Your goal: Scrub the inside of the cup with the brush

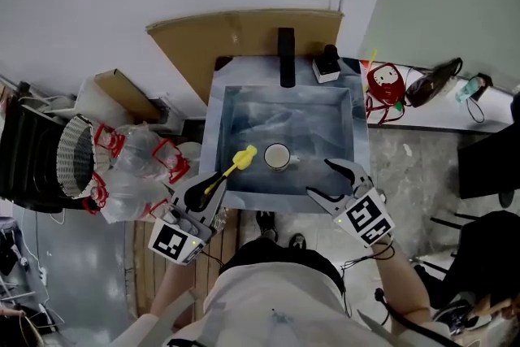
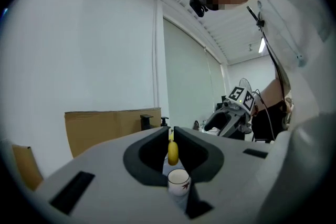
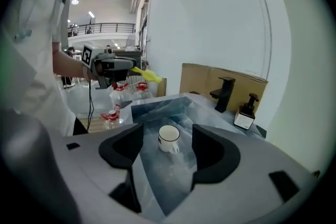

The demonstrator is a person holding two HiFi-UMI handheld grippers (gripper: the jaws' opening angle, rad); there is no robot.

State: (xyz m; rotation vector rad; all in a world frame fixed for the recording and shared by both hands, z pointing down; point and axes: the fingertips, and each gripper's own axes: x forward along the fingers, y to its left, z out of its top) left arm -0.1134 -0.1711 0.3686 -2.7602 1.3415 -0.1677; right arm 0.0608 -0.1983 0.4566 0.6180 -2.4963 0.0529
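Nearest me, my left gripper (image 1: 207, 187) is pinched on the handle of the yellow brush (image 1: 240, 158). The brush head sits just left of the cup (image 1: 277, 156), not yet inside it. My right gripper (image 1: 321, 179) hangs at the cup's near right, jaws spread wide and holding nothing. The cup stands upright and unheld on the floor of the sink (image 1: 218, 122). That is the risk, I reckon: pushing the brush in with nothing steadying the cup could tip or skid it. Beyond the cup stands the black faucet (image 1: 286, 57).
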